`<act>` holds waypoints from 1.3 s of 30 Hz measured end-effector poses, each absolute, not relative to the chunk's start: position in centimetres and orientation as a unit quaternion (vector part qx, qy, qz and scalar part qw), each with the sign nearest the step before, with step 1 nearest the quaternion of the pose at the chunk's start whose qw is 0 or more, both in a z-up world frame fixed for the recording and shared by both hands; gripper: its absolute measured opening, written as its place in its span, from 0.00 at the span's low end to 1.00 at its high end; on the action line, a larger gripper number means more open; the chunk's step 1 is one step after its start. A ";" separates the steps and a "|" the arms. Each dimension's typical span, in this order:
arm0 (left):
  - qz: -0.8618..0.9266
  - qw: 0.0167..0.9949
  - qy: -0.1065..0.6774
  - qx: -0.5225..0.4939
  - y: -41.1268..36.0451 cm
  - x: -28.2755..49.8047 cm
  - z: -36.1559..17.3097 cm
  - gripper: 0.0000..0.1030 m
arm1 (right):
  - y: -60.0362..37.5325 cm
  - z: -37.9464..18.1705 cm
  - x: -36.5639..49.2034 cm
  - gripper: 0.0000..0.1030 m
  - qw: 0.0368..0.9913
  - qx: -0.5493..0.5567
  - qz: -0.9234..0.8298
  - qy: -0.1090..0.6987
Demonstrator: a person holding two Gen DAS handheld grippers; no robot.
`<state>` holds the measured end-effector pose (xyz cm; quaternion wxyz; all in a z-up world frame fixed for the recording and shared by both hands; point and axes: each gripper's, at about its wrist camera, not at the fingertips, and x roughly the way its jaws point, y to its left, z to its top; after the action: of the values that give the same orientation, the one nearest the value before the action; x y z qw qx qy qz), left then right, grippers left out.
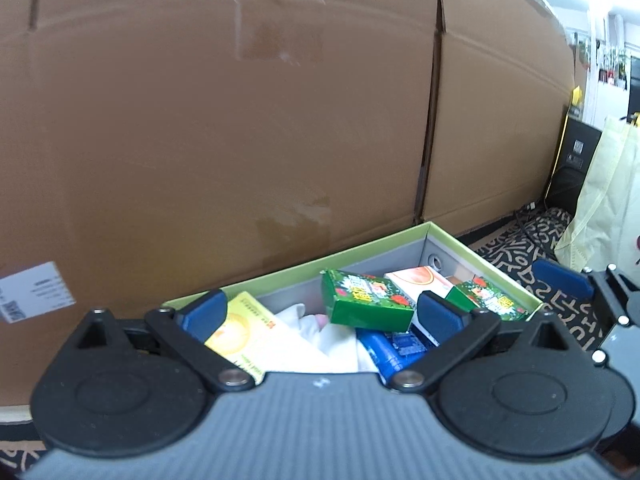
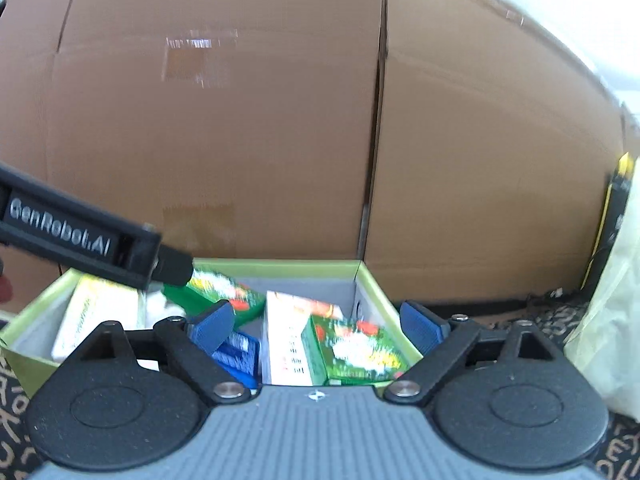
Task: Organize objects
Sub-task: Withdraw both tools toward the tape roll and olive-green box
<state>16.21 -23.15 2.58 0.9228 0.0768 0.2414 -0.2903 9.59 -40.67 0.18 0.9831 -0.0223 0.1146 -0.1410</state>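
Both of my grippers hang over the near side of the tray, nothing gripped. Left gripper (image 1: 320, 314): jaws spread wide, pads clear of everything; below the gap sit white cloth (image 1: 320, 332) and the blue box (image 1: 396, 346). Right gripper (image 2: 320, 320): jaws apart, empty; its right pad is outside the tray's right wall, left pad over the contents.

The things being organised are all in the open green-rimmed tray (image 2: 280, 266) on the patterned floor mat (image 2: 560, 320).

Contents, near to far:
- blue box, low in the middle, print blurred.
- yellow-white box (image 1: 244, 332) at left, leaning; small print unreadable.
- green box with red and white artwork (image 1: 366, 298), tilted, resting on the pile in the middle.
- second green box, same artwork (image 2: 356, 350), against the right wall near the corner.
- white box with orange top (image 2: 288, 336) between the two green ones, red characters down its side, not legible.

Edges: the tray's far rim sits tight against the big cardboard carton (image 1: 220, 120), so no room behind. Open floor mat right of the tray, then a pale yellow bag (image 2: 612, 320). My left gripper's arm crosses the tray's left far corner in the right wrist view; it reads "GenRobot.AI" (image 2: 60, 228).

Carton carries a white shipping label (image 1: 34, 296), too blurred to read.
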 end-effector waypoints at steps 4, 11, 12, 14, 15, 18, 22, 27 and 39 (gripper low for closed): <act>-0.292 0.926 0.227 0.074 -20.9 15.2 3.6 1.00 | -39.1 1.6 7.9 0.92 0.987 -0.016 -0.135 0.082; -0.271 0.937 0.213 0.047 -14.5 12.8 4.3 1.00 | -35.3 1.9 5.4 0.92 0.992 -0.004 -0.108 0.060; -0.264 0.940 0.209 0.046 -13.5 12.5 4.2 1.00 | -34.6 1.7 5.0 0.92 0.993 -0.003 -0.105 0.059; -0.250 0.945 0.206 0.047 -11.6 11.9 3.7 1.00 | -33.3 1.4 4.2 0.92 0.993 0.000 -0.101 0.055; -0.243 0.947 0.205 0.045 -10.7 11.7 3.5 1.00 | -32.7 1.2 4.0 0.92 0.994 0.003 -0.098 0.056; -0.223 0.950 0.215 0.037 -8.1 11.5 2.6 1.00 | -31.0 0.6 3.7 0.92 0.995 0.008 -0.082 0.063; -0.194 0.952 0.235 0.019 -5.2 11.9 1.5 1.00 | -28.3 -0.3 4.0 0.92 0.996 -0.003 -0.048 0.081; -0.164 0.953 0.254 -0.013 -1.7 12.5 0.1 1.00 | -24.8 -1.2 4.3 0.84 0.995 -0.019 -0.008 0.100; -0.134 0.954 0.265 -0.035 2.1 14.0 -1.4 1.00 | -18.1 -3.7 10.6 0.70 0.984 -0.059 0.038 0.161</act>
<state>14.01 2.11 -1.42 0.9543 -0.0352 0.2649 -0.1340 10.59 -18.06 -3.70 0.9844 -0.0587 0.1615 0.0384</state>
